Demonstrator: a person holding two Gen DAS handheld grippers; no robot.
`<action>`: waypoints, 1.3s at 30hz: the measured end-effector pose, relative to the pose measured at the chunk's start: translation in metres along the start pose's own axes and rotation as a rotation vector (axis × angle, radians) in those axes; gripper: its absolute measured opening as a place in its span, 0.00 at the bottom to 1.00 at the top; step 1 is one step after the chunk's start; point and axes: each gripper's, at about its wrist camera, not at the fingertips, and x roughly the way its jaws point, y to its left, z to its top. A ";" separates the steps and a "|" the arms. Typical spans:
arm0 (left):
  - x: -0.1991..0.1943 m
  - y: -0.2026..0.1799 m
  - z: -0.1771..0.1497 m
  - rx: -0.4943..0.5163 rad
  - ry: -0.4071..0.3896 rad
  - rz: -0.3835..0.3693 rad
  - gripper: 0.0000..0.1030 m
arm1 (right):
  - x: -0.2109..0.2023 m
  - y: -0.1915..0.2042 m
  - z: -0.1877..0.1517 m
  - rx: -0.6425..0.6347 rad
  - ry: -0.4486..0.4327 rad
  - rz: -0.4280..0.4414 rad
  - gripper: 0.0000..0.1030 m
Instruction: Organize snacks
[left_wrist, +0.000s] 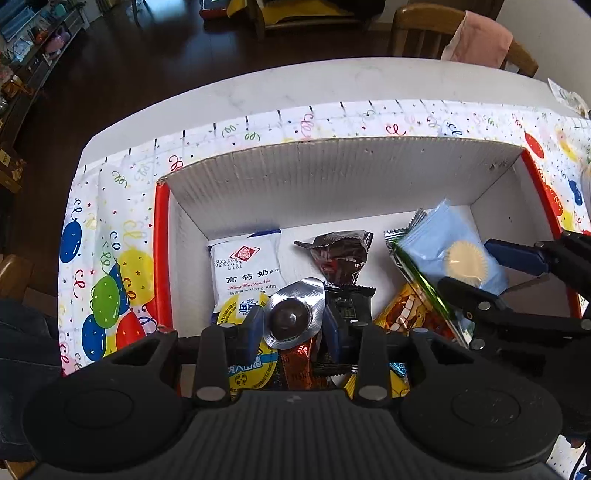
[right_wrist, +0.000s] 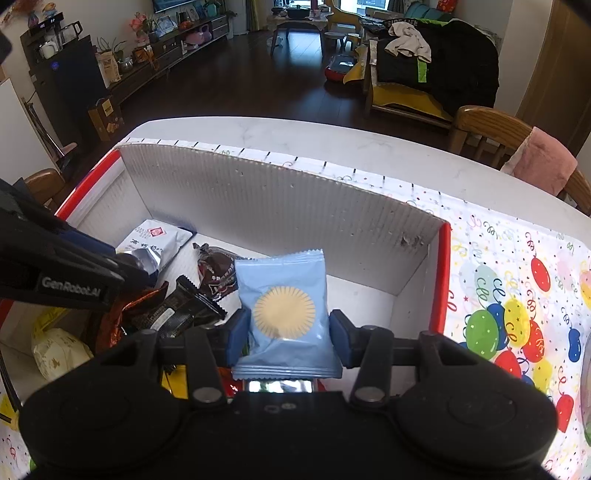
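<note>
A white cardboard box with red outer sides stands on the table and holds several snacks. My left gripper is low over its near end, shut on a silver foil pack with a dark chocolate ball. Under it lie a yellow jelly cup, a white biscuit packet, a brown wrapper and a black packet. My right gripper is inside the box, shut on a light blue packet with a yellow disc. That packet hangs over orange and green wrappers.
A balloon-print cloth covers the white table around the box. A wooden chair with a pink cloth stands at the far right edge. The box's far right corner has bare floor.
</note>
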 end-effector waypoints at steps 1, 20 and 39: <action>0.000 0.000 0.000 0.001 0.002 -0.002 0.34 | -0.001 0.000 0.000 0.002 0.000 -0.002 0.44; -0.053 -0.005 -0.028 -0.001 -0.163 -0.056 0.61 | -0.056 0.008 -0.012 0.047 -0.089 0.049 0.61; -0.122 -0.002 -0.095 0.005 -0.333 -0.088 0.69 | -0.138 0.020 -0.048 0.080 -0.245 0.115 0.88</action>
